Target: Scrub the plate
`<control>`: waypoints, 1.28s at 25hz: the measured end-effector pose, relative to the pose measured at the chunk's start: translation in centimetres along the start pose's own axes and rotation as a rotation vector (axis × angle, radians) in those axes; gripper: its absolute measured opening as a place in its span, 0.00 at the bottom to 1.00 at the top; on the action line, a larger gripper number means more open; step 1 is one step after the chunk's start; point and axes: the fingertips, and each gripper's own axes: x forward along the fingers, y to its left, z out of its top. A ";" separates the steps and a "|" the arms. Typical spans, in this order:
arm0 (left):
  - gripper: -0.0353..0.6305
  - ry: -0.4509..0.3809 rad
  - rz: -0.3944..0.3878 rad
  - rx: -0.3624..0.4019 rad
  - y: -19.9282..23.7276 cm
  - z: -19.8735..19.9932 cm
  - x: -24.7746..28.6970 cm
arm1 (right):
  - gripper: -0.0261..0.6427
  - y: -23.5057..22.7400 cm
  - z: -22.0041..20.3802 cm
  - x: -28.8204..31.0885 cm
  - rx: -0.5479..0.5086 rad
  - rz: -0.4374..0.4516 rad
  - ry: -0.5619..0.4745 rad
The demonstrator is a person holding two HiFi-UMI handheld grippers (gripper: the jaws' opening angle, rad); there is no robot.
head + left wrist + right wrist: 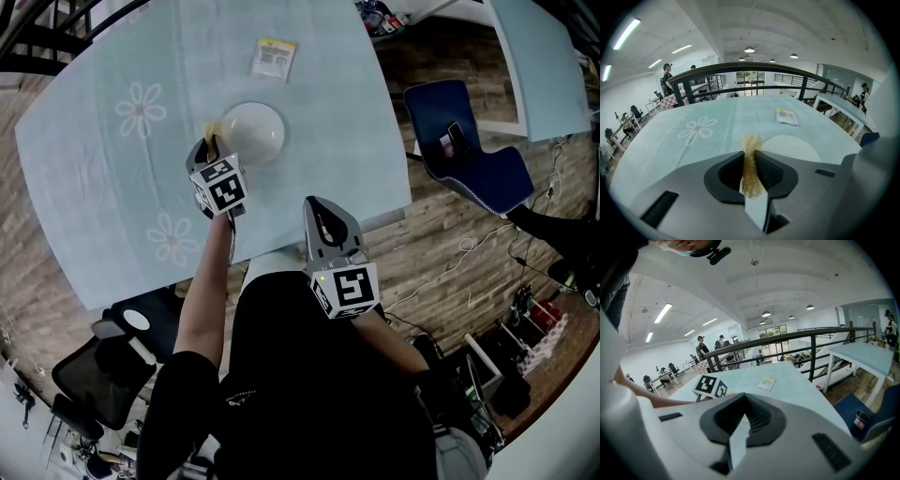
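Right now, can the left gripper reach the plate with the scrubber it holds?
Probably yes. The left gripper, jaws shut on the scrubber, sits at the edge of the plate, and nothing lies between them.

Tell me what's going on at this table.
A person holds a gripper in each hand. The left gripper is shut on a golden wiry scrubber, held at the edge of the round white plate on the pale blue tablecloth; contact is unclear. The right gripper is shut, empty, at the table's near edge.
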 end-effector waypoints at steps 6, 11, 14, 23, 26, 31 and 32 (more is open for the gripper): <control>0.16 -0.019 -0.020 -0.031 -0.7 -0.5 -1.4 | 0.05 0.3 -0.5 -0.2 0.002 0.016 0.005; 0.16 -0.007 -0.070 -0.054 -3.1 -0.9 -2.3 | 0.05 0.4 -0.8 -0.5 0.006 0.015 0.007; 0.16 0.000 -0.096 -0.054 -4.6 -0.9 -2.5 | 0.05 0.0 -0.7 -0.7 0.015 0.002 0.002; 0.16 0.030 -0.218 -0.057 -10.1 -1.3 -2.2 | 0.05 -1.6 -0.6 -1.2 0.032 -0.034 -0.002; 0.16 0.045 -0.241 -0.057 -11.2 -1.6 -1.9 | 0.05 -2.3 -0.8 -1.5 0.042 -0.052 0.002; 0.16 0.055 -0.254 -0.043 -12.1 -1.8 -1.4 | 0.05 -3.3 -1.0 -1.6 0.058 -0.076 0.006; 0.16 0.056 -0.253 -0.043 -12.1 -1.8 -1.3 | 0.05 -3.4 -1.0 -1.6 0.060 -0.076 0.007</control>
